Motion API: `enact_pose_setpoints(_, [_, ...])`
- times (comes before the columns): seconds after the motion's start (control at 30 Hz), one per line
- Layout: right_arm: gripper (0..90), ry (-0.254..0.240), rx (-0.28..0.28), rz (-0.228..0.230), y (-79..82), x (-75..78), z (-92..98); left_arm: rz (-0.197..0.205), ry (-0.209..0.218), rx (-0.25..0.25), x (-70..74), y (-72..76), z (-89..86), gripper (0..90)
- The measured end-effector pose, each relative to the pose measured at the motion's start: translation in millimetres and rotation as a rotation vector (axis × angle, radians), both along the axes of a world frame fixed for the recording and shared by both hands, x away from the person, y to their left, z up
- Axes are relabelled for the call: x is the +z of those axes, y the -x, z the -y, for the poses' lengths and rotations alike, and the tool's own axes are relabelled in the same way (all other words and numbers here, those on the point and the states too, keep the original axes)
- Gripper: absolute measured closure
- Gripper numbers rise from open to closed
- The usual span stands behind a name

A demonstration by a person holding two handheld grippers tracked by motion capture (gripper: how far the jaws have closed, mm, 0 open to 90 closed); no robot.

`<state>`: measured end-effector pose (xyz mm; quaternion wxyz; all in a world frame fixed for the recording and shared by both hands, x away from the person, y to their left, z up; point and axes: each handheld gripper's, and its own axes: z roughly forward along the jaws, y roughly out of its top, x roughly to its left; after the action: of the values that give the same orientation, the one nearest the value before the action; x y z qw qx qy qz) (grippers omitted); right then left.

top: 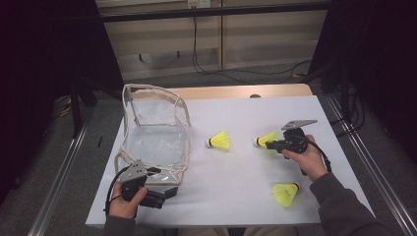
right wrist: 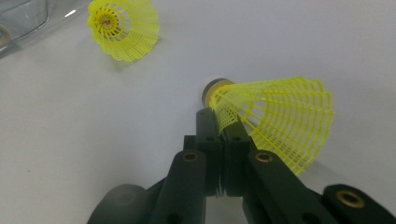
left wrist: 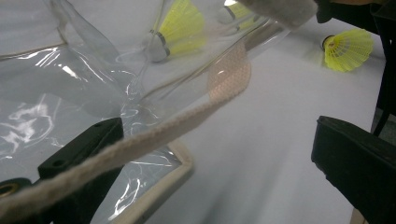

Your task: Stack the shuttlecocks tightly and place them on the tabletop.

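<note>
Far left, the left hand-held gripper point(top: 167, 192) sits at the near edge of the clear plastic pouch with cream fabric trim point(top: 129, 98), jaws spread wide; in the left gripper view one jaw lies under the pouch film and the cream woven strap point(left wrist: 228, 79) crosses above it, nothing pinched. The pouch stands open on the white table point(top: 236, 177), mouth up and sagging; nothing seems to be inside it, and the yellow seen through its wall looks like shuttlecocks lying beyond. Next over, a yellow mesh-skirt shuttlecock with pale cork tip point(top: 219, 141) lies on its side just right of the pouch, untouched. Then the right hand-held gripper point(top: 269, 145) is clamped shut on the skirt edge of a second yellow shuttlecock point(right wrist: 273, 119), close to the cork, still down by the table. A third yellow shuttlecock point(top: 286, 193) lies nearer the person, by the right sleeve. Risks: the grip is only on thin mesh off to one side, so the shuttlecock may swing, slip out or get its skirt crushed on lifting; the floppy pouch mouth isn't held open, so a drop may hit the rim and bounce out.
</note>
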<state>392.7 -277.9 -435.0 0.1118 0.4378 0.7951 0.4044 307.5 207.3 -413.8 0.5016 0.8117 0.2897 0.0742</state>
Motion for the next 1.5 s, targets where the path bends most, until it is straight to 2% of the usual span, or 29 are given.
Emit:
enact_pose_setpoints(0.67, [89.2,-0.023,0.022,0.025,-0.7,9.0,0.9,0.000,0.000,0.000,0.2,-0.1,-0.1,3.1])
enact_pose_setpoints(1.5, [89.3,-0.019,0.076,0.038,-8.2,19.4,-16.6,0.000,0.000,-0.002,0.3,-0.2,-0.3,3.1])
